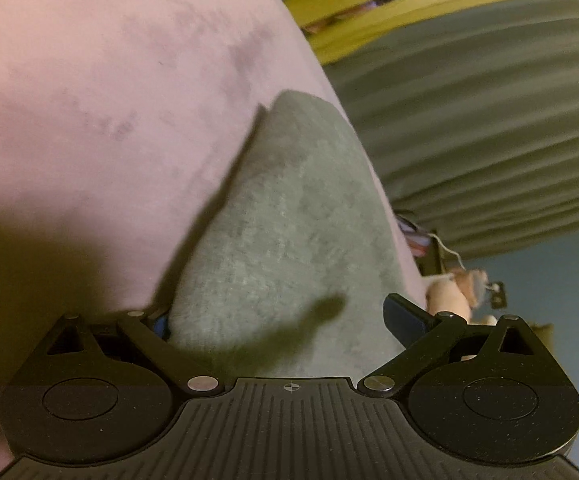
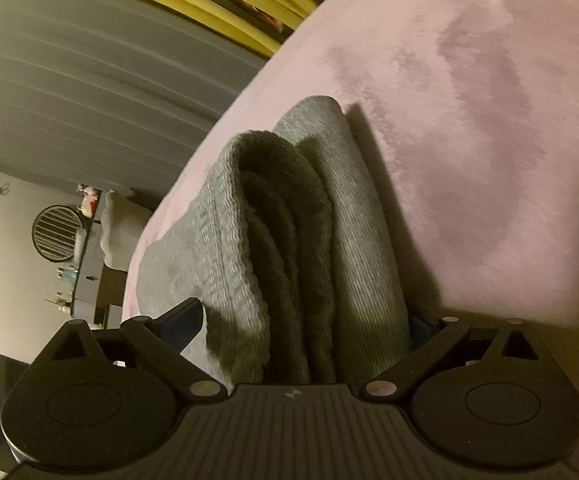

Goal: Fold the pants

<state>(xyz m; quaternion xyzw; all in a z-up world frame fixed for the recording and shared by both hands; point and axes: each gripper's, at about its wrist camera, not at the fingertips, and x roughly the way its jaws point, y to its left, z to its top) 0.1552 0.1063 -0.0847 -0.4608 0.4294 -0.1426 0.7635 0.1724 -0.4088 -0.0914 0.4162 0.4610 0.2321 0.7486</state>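
Gray pants [image 2: 289, 240], bunched in folds on the pink bed [image 2: 469, 120], lie between the wide-spread fingers of the right tool [image 2: 301, 320], long axis running straight ahead. Left tool [image 1: 285, 316], also wide, straddles flat cloth [image 1: 285, 220]; neither grips.

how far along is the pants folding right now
Done: the grey pants already lie in stacked layers on the pink bedspread. In hand: the right gripper stands wide open around the folded end, not pinching it; the left gripper also straddles the cloth with its jaws apart. Left: probably only a final fold or smoothing.
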